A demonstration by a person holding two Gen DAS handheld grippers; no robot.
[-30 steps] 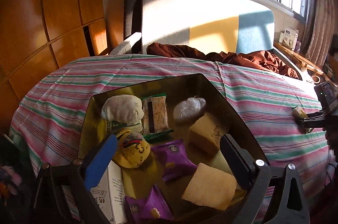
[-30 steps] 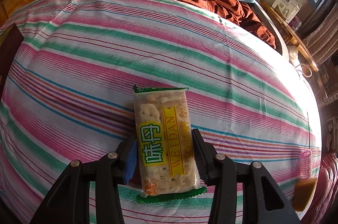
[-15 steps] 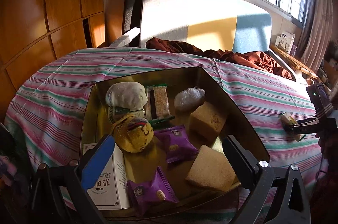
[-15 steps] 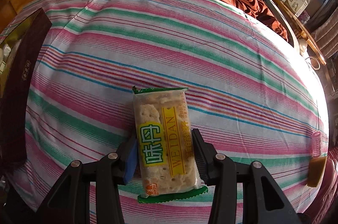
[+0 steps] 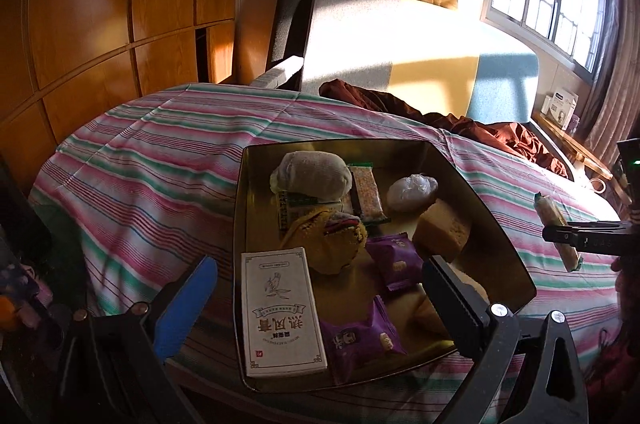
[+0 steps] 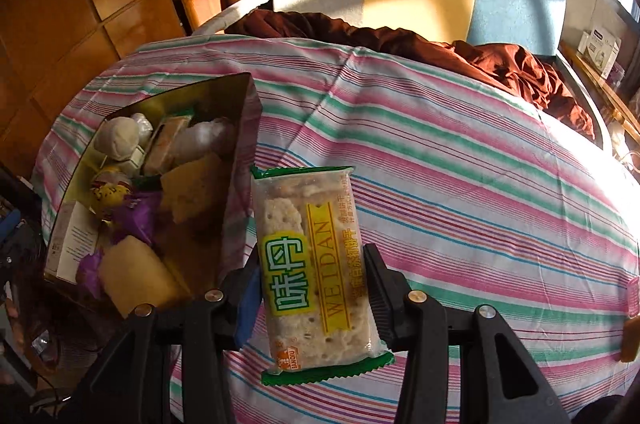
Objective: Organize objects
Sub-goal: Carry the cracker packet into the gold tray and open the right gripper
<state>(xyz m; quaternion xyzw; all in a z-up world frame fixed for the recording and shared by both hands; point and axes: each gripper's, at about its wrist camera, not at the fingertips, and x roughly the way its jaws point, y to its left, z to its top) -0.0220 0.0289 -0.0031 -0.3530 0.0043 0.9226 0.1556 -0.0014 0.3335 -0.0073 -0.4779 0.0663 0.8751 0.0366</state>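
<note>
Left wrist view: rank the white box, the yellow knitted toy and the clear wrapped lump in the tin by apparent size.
1. White box, though it lies nearest the camera.
2. Yellow knitted toy.
3. Clear wrapped lump, farthest back in the tin.

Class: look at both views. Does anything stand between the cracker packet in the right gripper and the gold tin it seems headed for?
Nothing visible does. The cracker packet, held in the right gripper, is beside the tin's near wall, with only striped cloth between.

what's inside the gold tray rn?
In the gold tray: white box, yellow knit toy, purple packets, sponge-like blocks, cracker pack, pale bun, clear bag. Whatever lies beneath them is covered.
</note>
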